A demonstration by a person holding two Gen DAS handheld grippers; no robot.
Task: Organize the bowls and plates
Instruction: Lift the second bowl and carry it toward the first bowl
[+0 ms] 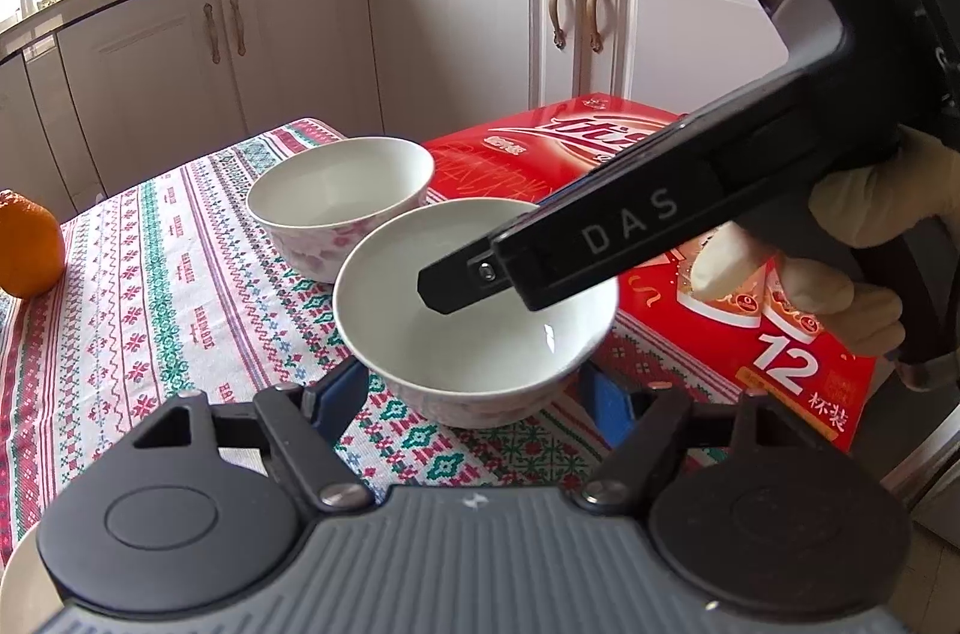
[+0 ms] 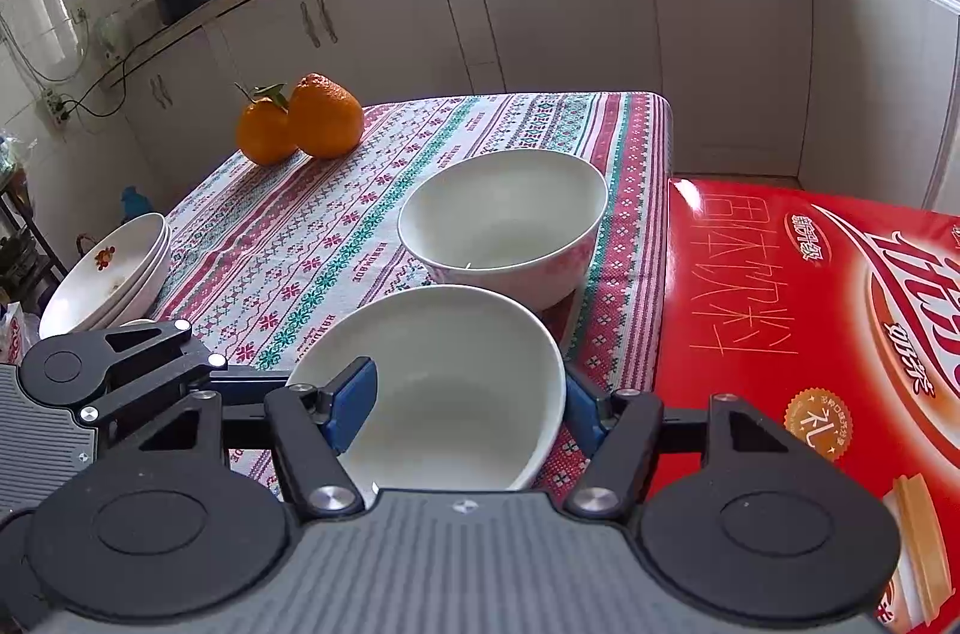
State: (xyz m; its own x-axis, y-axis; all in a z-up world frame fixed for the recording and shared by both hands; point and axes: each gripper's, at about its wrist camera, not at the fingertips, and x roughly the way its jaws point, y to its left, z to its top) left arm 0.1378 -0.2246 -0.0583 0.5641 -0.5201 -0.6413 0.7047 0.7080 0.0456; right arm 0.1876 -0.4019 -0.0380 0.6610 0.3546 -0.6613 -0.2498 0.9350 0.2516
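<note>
The near bowl (image 2: 444, 388) is pinched by the right gripper (image 2: 471, 409), one pad inside the rim (the other outside). It is flanked by the left gripper (image 1: 480, 394); pad contact cannot be told.

We look down our left gripper (image 1: 477, 394) at the near bowl (image 1: 474, 310), which sits between its blue jaws on the patterned tabletop (image 1: 150, 286). The right gripper (image 1: 474, 283) reaches in from the right, one finger inside the bowl's rim. A second bowl (image 1: 339, 205) stands just behind, beside a red box (image 1: 780, 364). An orange (image 1: 27, 253) rests far left.
</note>
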